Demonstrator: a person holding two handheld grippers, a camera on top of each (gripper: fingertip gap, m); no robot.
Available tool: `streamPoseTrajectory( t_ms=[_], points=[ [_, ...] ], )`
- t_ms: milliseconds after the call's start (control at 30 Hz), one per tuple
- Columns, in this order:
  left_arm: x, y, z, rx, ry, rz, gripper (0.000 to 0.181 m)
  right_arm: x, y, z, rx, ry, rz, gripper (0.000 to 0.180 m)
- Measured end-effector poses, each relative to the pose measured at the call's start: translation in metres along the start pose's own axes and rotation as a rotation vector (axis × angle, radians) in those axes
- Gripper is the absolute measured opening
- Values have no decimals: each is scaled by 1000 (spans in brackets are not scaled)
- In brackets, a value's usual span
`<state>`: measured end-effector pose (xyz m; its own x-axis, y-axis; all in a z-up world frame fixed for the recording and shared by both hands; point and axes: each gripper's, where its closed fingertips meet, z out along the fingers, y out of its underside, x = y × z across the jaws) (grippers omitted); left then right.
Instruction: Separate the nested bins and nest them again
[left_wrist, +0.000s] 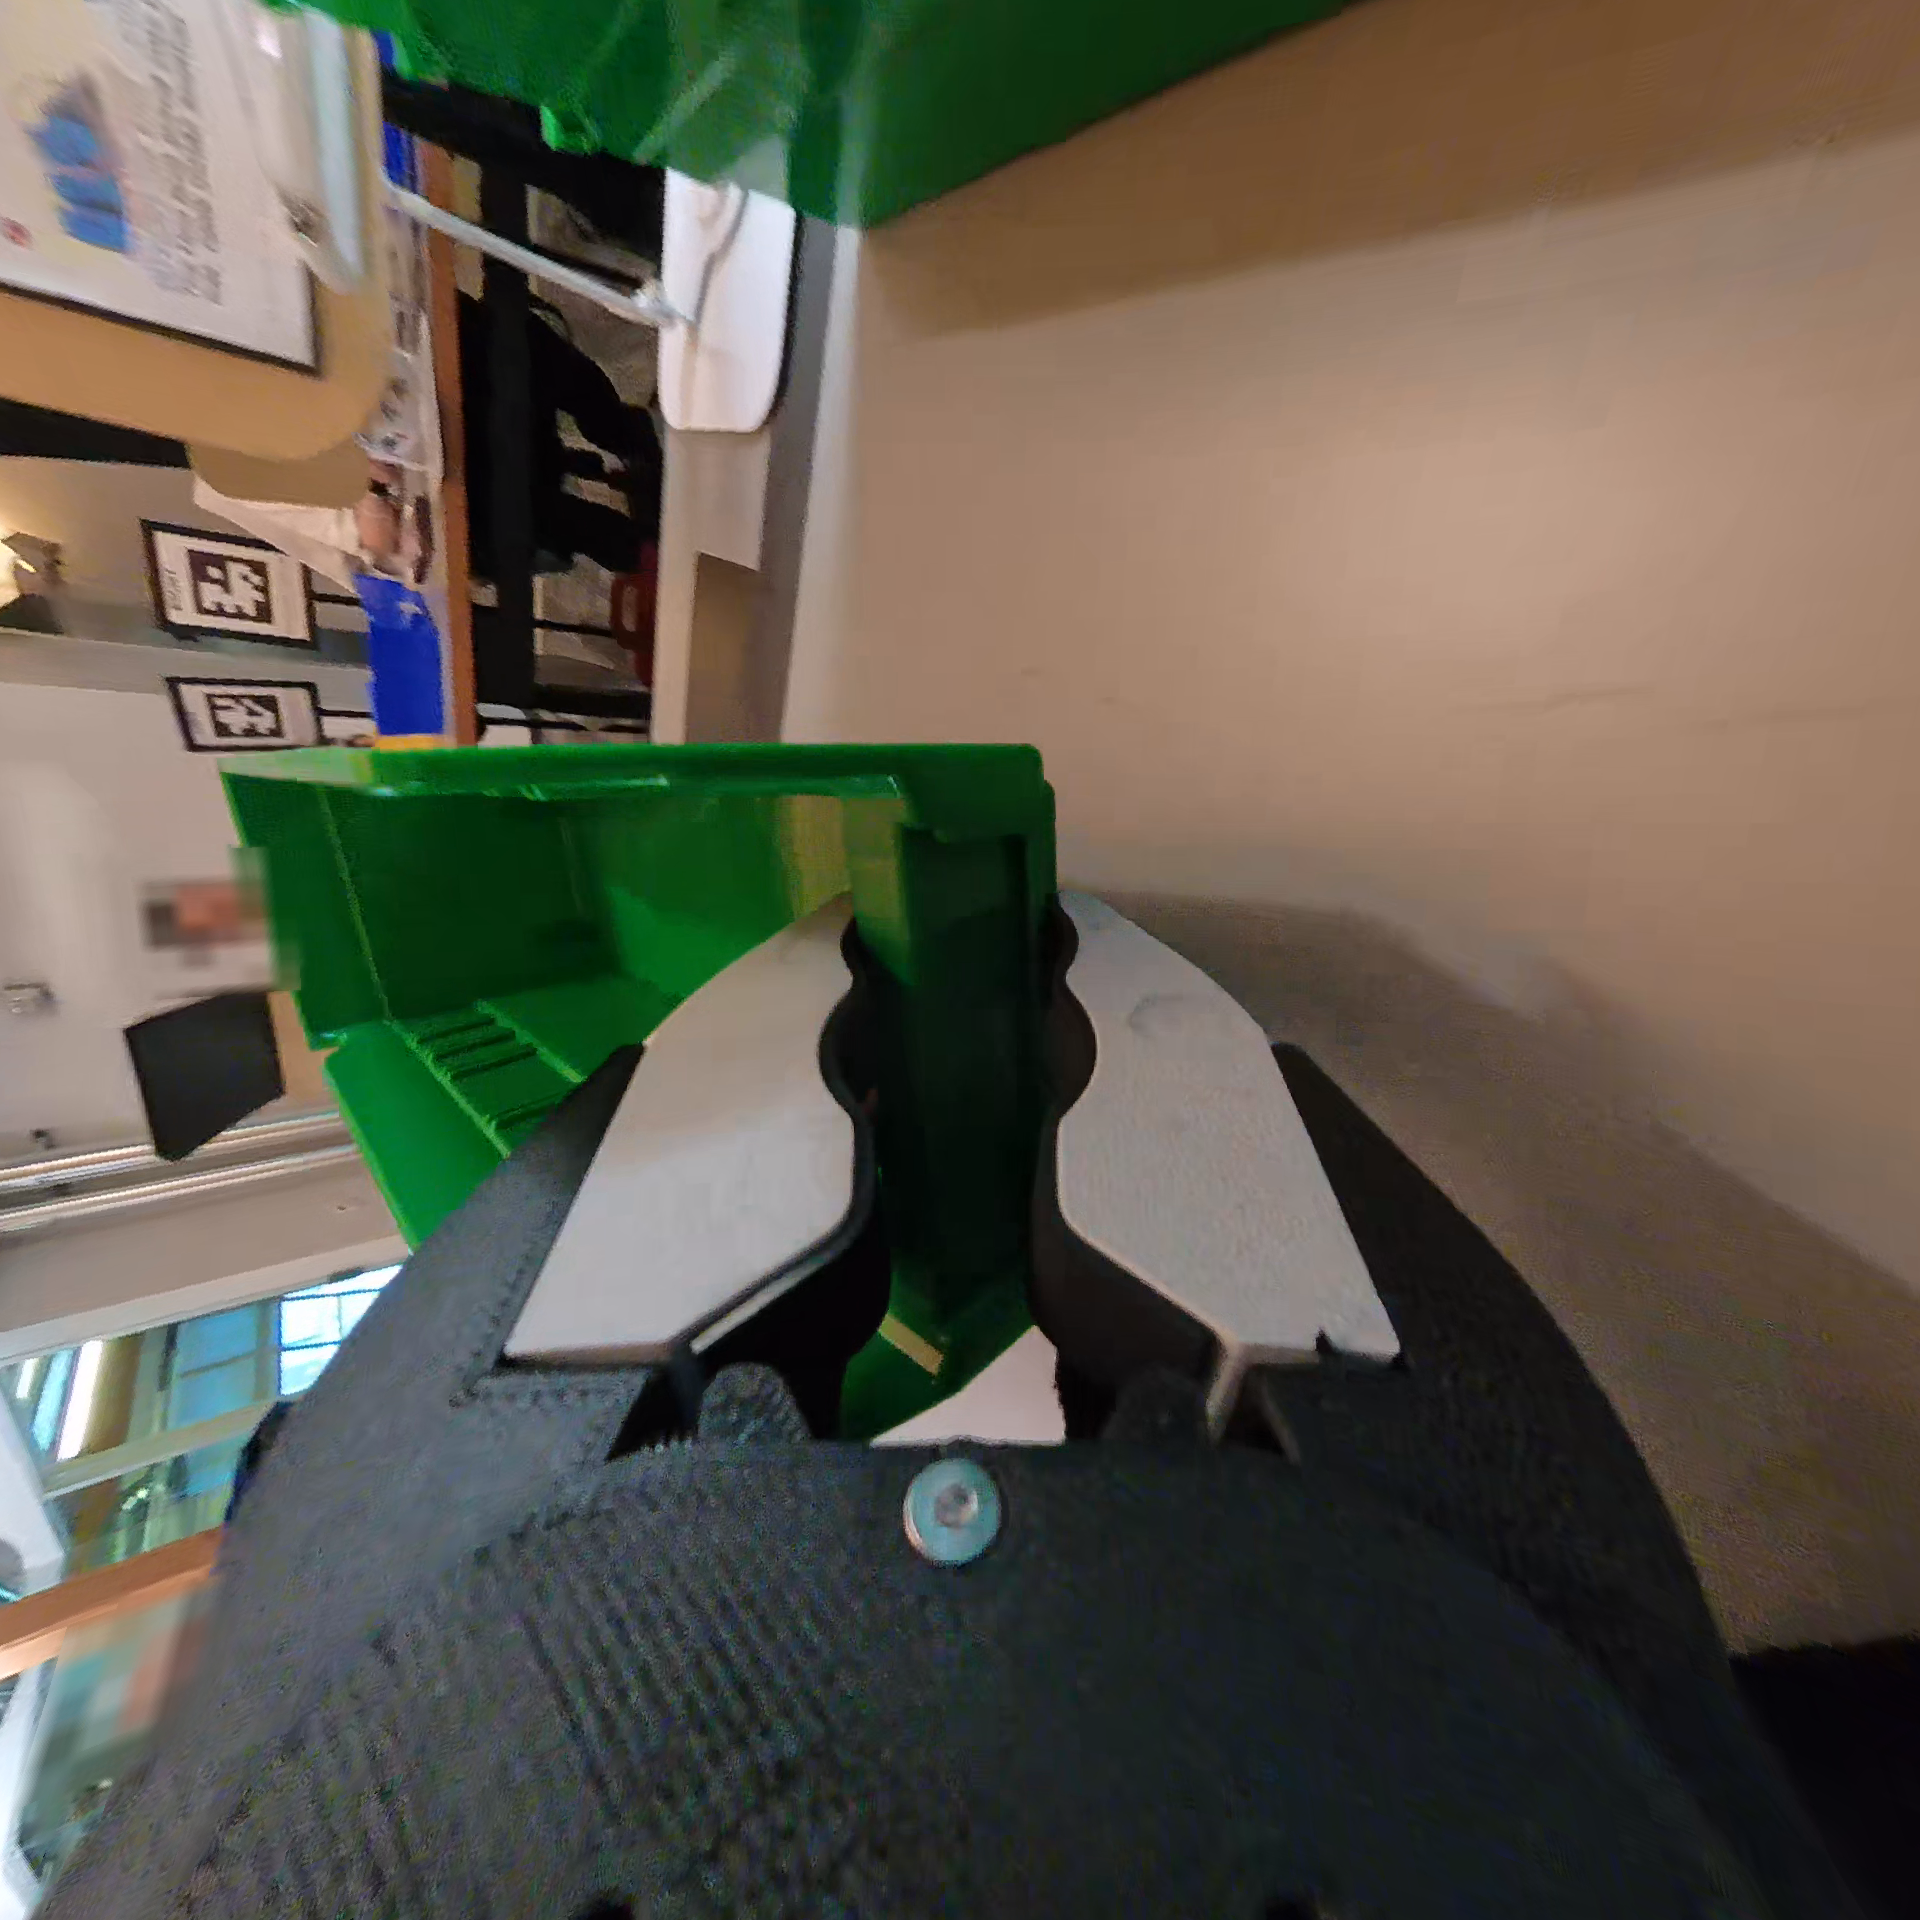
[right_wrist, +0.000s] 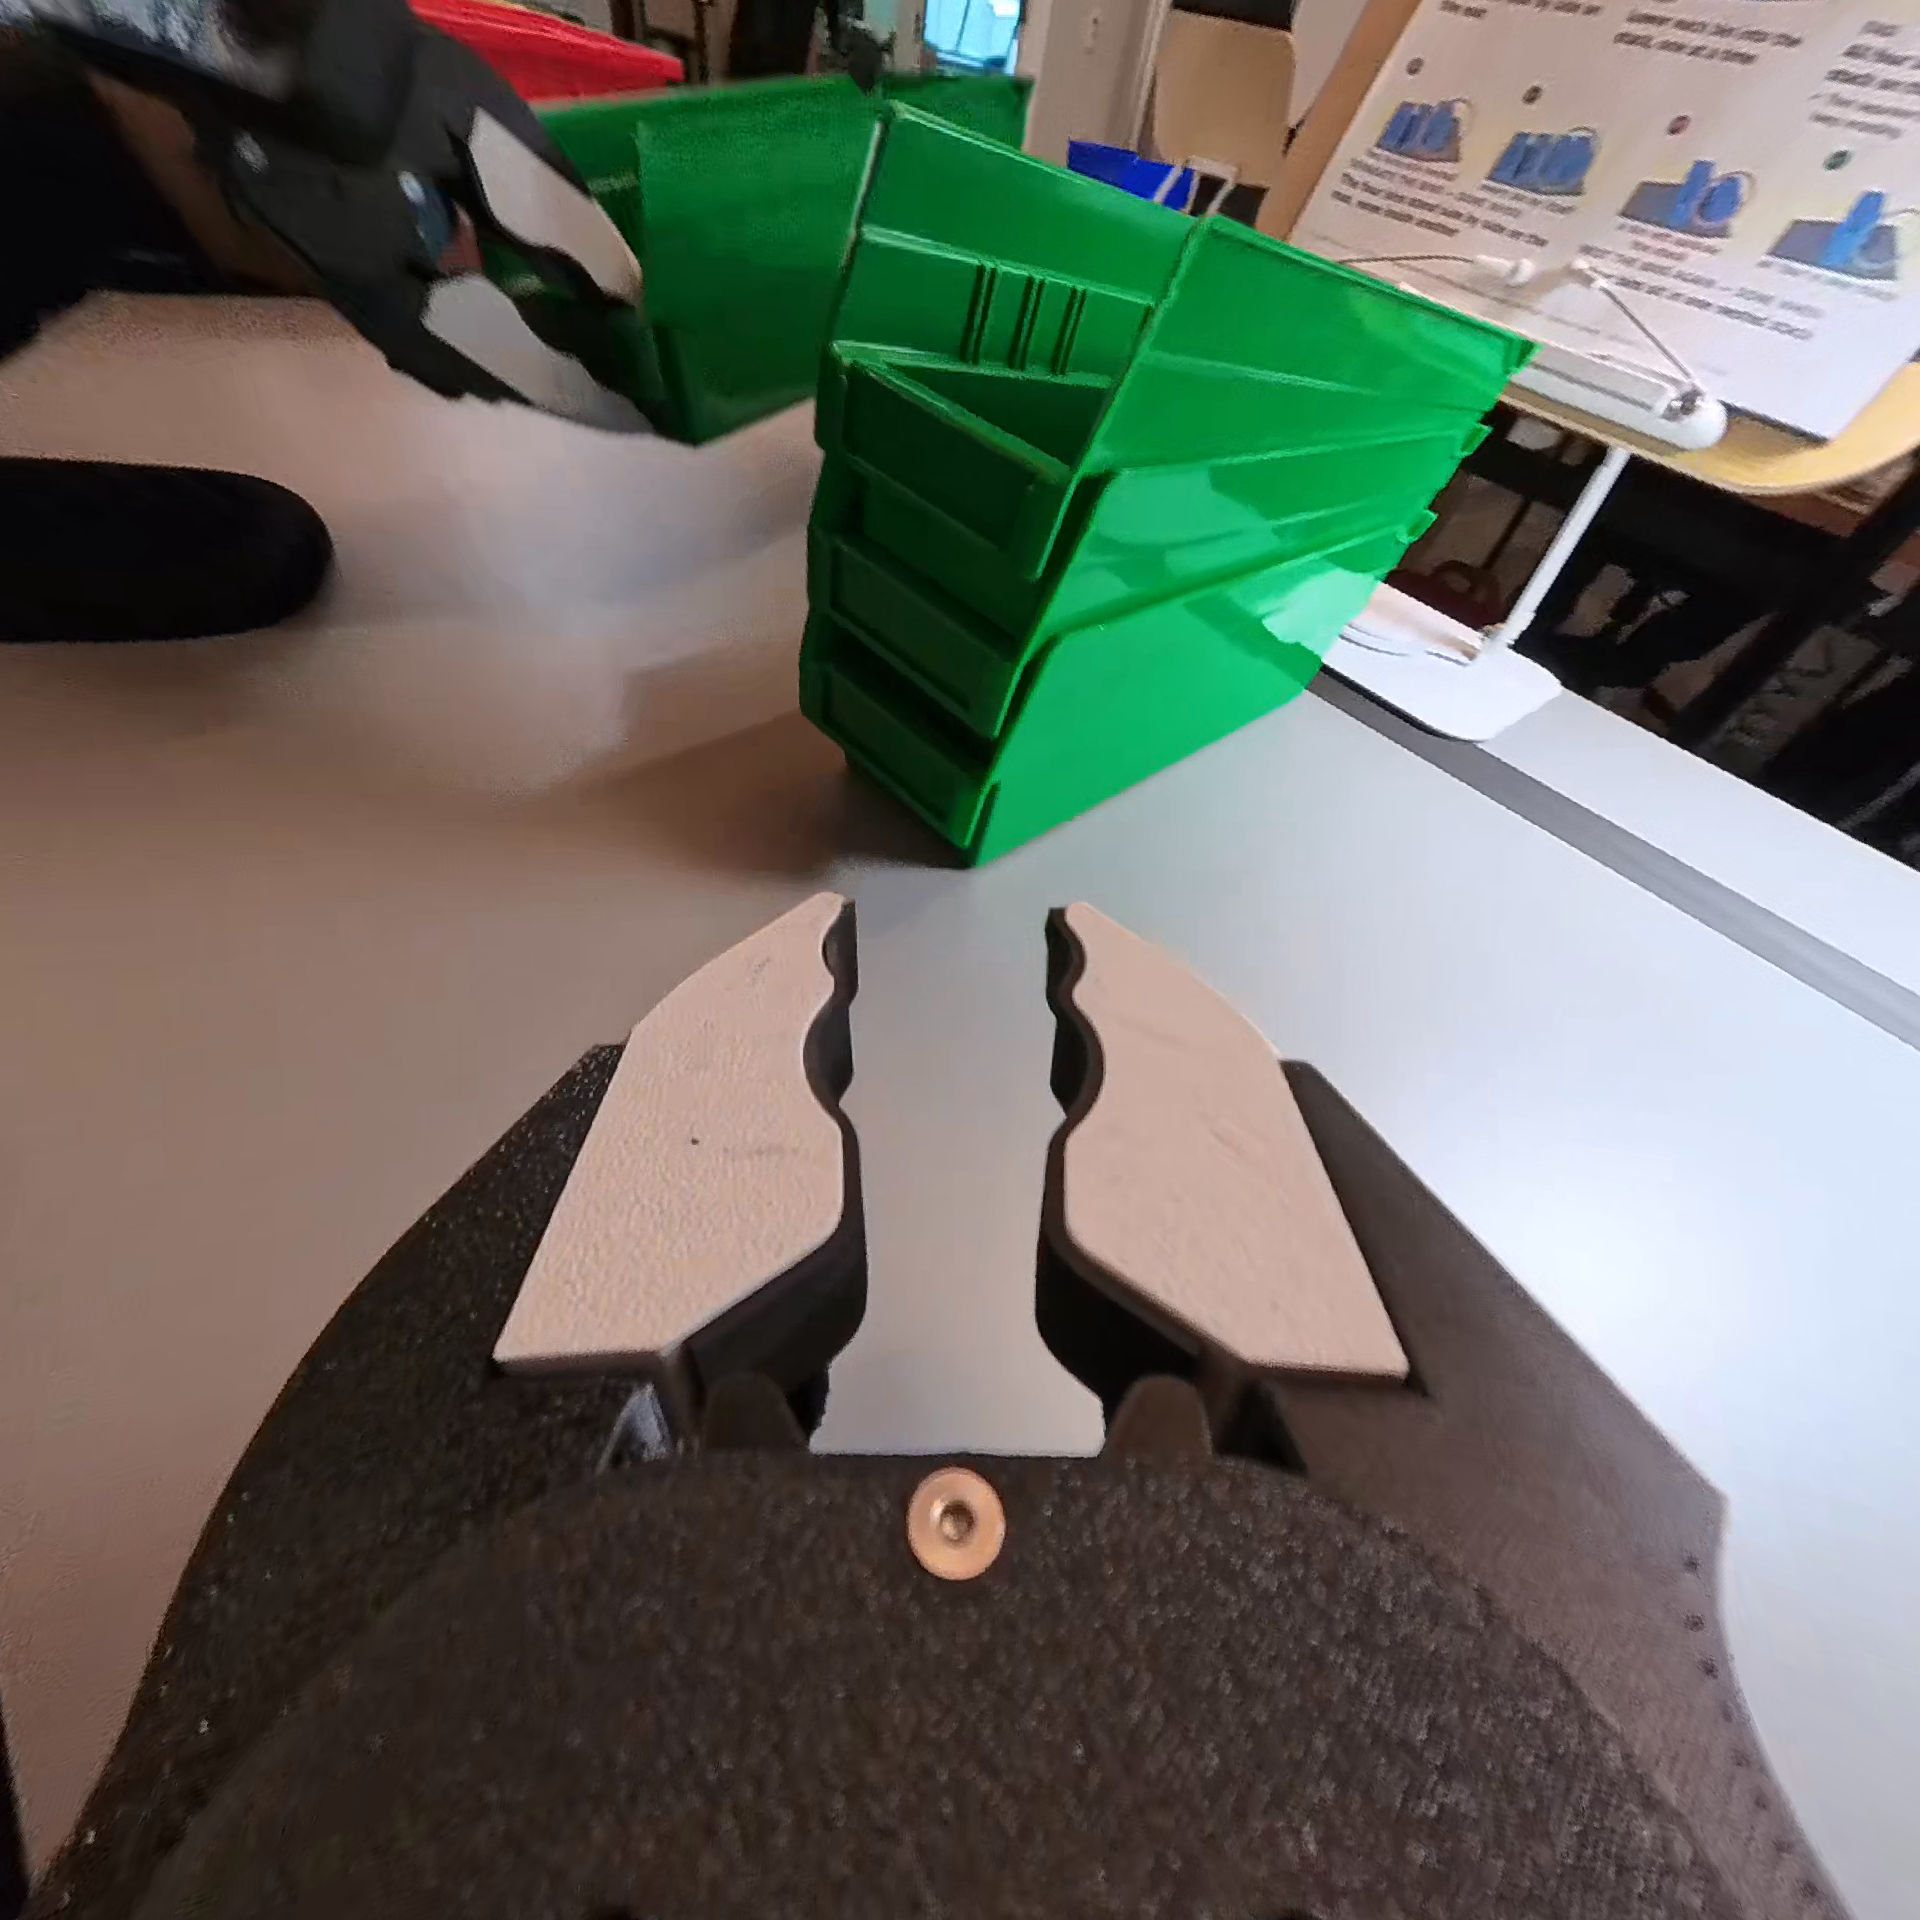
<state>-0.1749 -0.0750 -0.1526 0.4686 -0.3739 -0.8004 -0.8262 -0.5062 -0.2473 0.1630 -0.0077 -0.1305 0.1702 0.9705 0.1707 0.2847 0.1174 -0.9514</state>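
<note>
The right claw (right_wrist: 951, 914) hangs low over the pale table (right_wrist: 1455, 1039), released, with bare tabletop showing between its grey fingers (right_wrist: 707, 1143). Just beyond its tips stands the stack (right_wrist: 1091, 582) of nested green bins, several deep, resting on the table; the top bin sits tilted in the one below rather than fully seated, and its inside looks empty. Left of the stack and farther back, the left claw (right_wrist: 561, 301) comes in from the side, gripping a single green bin (right_wrist: 748, 260) that is apart from the stack. In the left wrist view, which is rolled on its side, that left claw (left_wrist: 951, 914) is clenched on one wall of the bin (left_wrist: 520, 914), one finger inside and one outside; the bin's interior is empty, and whether it touches the table cannot be told. A blurred edge of the stack (left_wrist: 831, 104) fills the top of that view. Behind the stack, at the table's far edge, a white stand (right_wrist: 1538, 603) holds a printed sheet (right_wrist: 1662, 187), with a red bin (right_wrist: 551, 52) and dark shelving farther off.
</note>
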Motion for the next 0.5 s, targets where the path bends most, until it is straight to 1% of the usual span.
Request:
streamPoseTrajectory(
  t_ms=[133, 300, 400, 500],
  points=[
    [-25, -32, -30, 30, -3, 28, 30, 2, 12, -20, 12, 54, 20, 36],
    [-57, -90, -63, 101, 45, 26, 30, 9, 14, -32, 30, 146, 69, 55],
    [-75, -129, -79, 146, 66, 25, 30, 11, 9, -36, 40, 172, 83, 61],
    [-87, -161, -88, 151, 75, 49, 30, 11, 4, -40, 43, 190, 88, 66]
  ],
)
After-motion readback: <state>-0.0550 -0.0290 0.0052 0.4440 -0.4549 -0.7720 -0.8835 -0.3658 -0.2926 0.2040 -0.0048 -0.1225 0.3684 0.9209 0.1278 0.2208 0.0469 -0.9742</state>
